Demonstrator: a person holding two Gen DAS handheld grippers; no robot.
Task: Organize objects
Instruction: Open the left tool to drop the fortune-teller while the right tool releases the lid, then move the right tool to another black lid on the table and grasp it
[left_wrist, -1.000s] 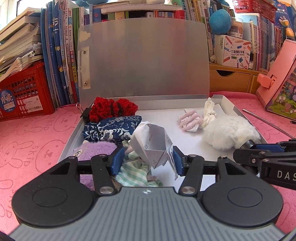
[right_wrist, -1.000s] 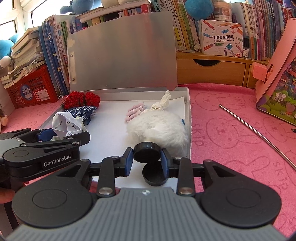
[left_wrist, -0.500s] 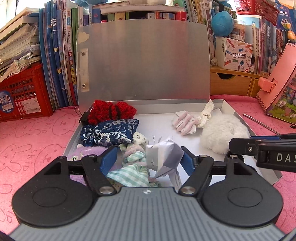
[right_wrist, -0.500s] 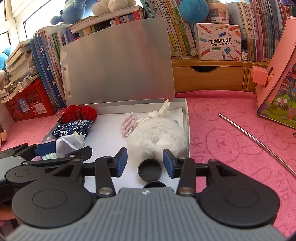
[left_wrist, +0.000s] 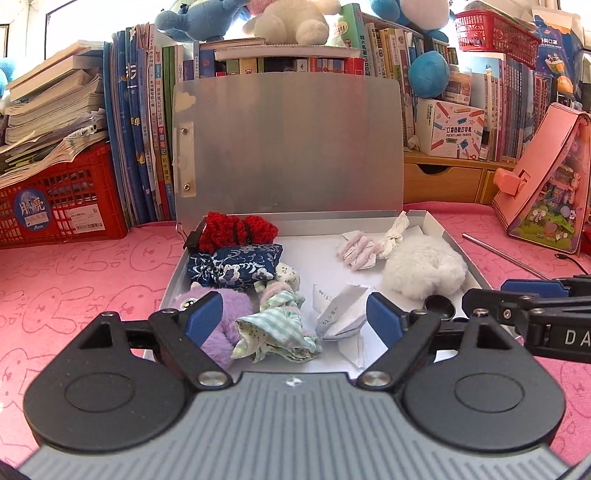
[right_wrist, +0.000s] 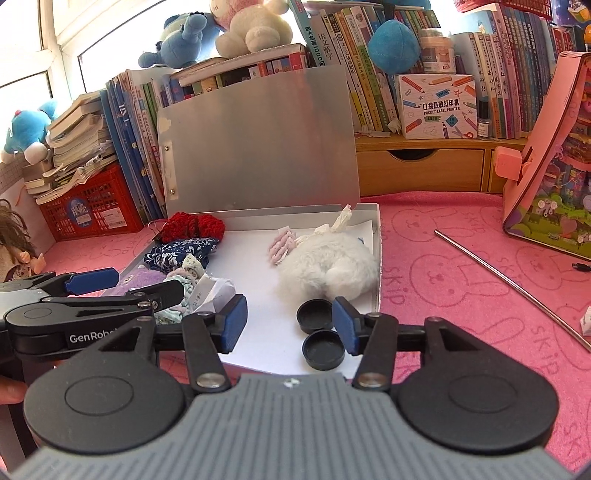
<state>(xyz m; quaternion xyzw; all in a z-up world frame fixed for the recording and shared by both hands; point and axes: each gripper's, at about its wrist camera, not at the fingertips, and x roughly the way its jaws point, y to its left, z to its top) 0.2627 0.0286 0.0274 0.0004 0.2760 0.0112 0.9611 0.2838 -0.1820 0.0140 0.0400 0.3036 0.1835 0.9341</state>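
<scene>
A flat silver box (left_wrist: 461, 251) lies on the pink cloth with its lid upright. Inside are a red knitted piece (left_wrist: 236, 230), a blue patterned pouch (left_wrist: 236, 266), a purple plush (left_wrist: 221, 306), a green checked cloth (left_wrist: 277, 328), a white fluffy ball (left_wrist: 424, 269) and a folded paper (left_wrist: 340, 314). My left gripper (left_wrist: 293, 317) hovers just before the paper, its jaws opening and pressing on nothing. Two black caps (right_wrist: 316, 315) rest on the box floor beside the right pad of my right gripper (right_wrist: 290, 325). Its jaws are opening too and grip nothing.
A thin metal rod (right_wrist: 517, 288) lies on the cloth right of the box (right_wrist: 376, 258). A pink toy house (right_wrist: 546, 166) leans at far right. A red crate (left_wrist: 55, 206), books and wooden drawers (right_wrist: 417, 170) line the back. A doll (right_wrist: 14, 243) sits at far left.
Both grippers opened and drew back and up. The left let go of the folded paper, which now lies in the box. The right let go of the black caps.
</scene>
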